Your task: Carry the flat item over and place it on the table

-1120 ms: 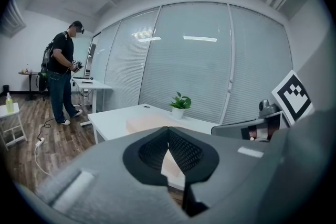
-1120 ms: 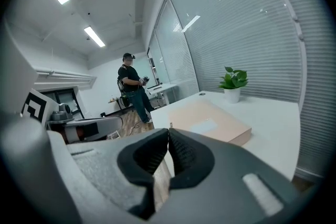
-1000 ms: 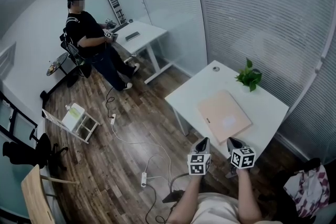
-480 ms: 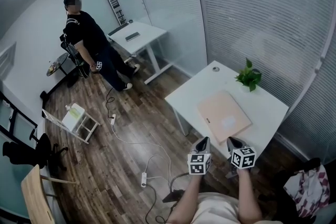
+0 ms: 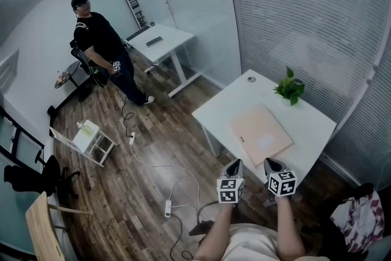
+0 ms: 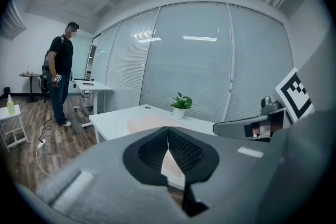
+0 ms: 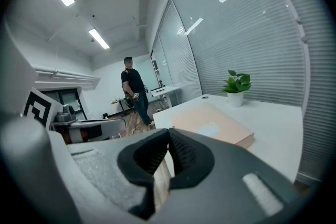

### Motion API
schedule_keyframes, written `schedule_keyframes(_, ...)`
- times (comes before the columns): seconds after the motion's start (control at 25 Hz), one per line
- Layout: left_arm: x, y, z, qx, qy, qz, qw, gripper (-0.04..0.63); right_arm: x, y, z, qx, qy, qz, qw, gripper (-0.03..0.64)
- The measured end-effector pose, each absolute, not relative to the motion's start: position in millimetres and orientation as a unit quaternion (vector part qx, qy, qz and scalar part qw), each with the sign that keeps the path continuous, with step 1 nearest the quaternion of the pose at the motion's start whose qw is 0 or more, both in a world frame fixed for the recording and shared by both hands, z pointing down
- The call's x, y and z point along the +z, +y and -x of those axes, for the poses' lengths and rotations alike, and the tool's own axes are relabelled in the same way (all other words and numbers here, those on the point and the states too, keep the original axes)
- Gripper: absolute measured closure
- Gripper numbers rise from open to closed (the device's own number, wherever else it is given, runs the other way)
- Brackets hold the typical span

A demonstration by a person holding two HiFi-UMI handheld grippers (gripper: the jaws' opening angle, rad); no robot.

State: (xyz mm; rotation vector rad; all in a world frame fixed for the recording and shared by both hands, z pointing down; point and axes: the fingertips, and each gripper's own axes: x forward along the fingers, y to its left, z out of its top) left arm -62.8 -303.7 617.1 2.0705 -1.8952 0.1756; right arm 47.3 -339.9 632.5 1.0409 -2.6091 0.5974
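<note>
A flat pinkish-tan box (image 5: 261, 134) with a white label lies on the white table (image 5: 311, 122), also seen as the tan box (image 7: 215, 128) in the right gripper view and as the box (image 6: 149, 123) in the left gripper view. My left gripper (image 5: 236, 166) and right gripper (image 5: 272, 165) hover side by side just short of the table's near edge, apart from the box. Both are shut with nothing between their jaws: the left gripper (image 6: 168, 128) and the right gripper (image 7: 169, 130) show their pads meeting.
A small potted plant (image 5: 290, 89) stands at the table's far side. A person (image 5: 101, 46) in black stands near a second white desk (image 5: 160, 41). Cables and a power strip (image 5: 167, 209) lie on the wood floor; a small white stand (image 5: 90, 140) is at left.
Both grippers have stayed put. The person in the background has stood up from the chair and stepped a little away from the far desk.
</note>
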Motion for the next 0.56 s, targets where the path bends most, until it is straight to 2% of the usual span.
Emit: schedule_keyframes(0.56,620.1,-308.3,60.3,0.067,-0.659,-0.73,0.166,0.588,627.6,-345.9,-49.0,0.193,-0.903,-0.361,0.131,0.615)
